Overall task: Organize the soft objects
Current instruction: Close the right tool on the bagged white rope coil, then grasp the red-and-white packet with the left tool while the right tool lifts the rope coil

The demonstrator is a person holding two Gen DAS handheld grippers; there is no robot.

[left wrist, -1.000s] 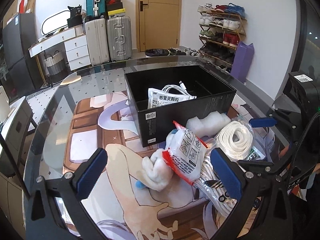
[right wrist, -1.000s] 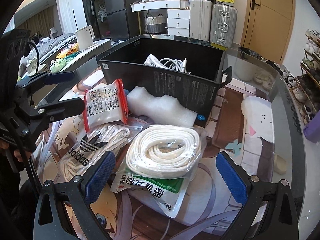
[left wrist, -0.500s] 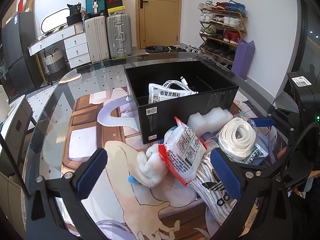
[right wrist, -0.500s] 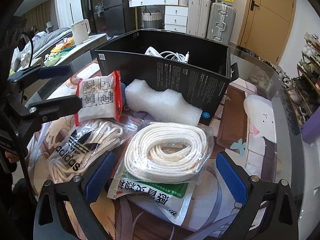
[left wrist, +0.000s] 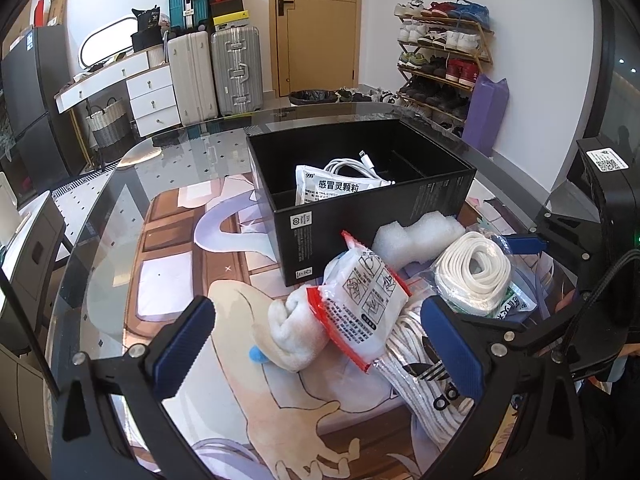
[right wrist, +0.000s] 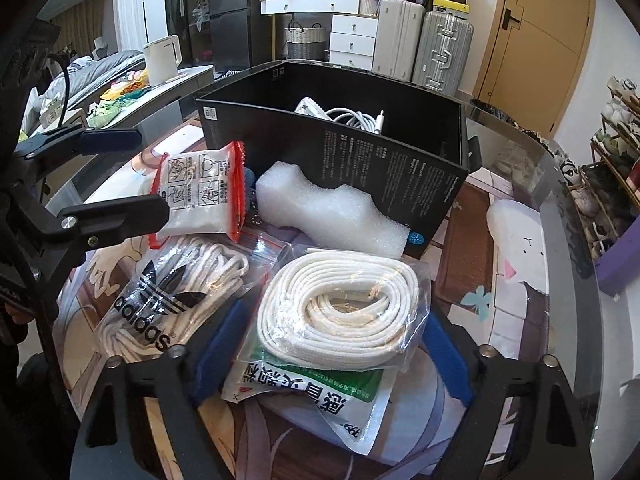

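A black box (left wrist: 360, 208) (right wrist: 400, 160) holds a white medicine sachet (left wrist: 332, 186) and a white cable (right wrist: 356, 118). In front lie a white foam block (right wrist: 332, 212) (left wrist: 416, 232), a red-edged white packet (left wrist: 360, 304) (right wrist: 200, 196), a white plush toy (left wrist: 292, 332), a bagged adidas cord (right wrist: 172, 300) (left wrist: 428, 376) and a bagged coil of white rope (right wrist: 340, 312) (left wrist: 476, 276) on a green sachet (right wrist: 320, 392). My left gripper (left wrist: 320, 352) is open around the packet and plush. My right gripper (right wrist: 332, 356) is open, its fingers either side of the rope coil.
The round glass table (left wrist: 120, 208) has a printed mat under it. Suitcases (left wrist: 216, 72), a white dresser (left wrist: 120, 88), a door (left wrist: 316, 24) and a shoe rack (left wrist: 444, 60) stand beyond. A white kettle (right wrist: 162, 58) sits on a side counter.
My right gripper has moved forward and down over the rope coil, its fingers now flanking it. My left gripper has drawn back slightly.
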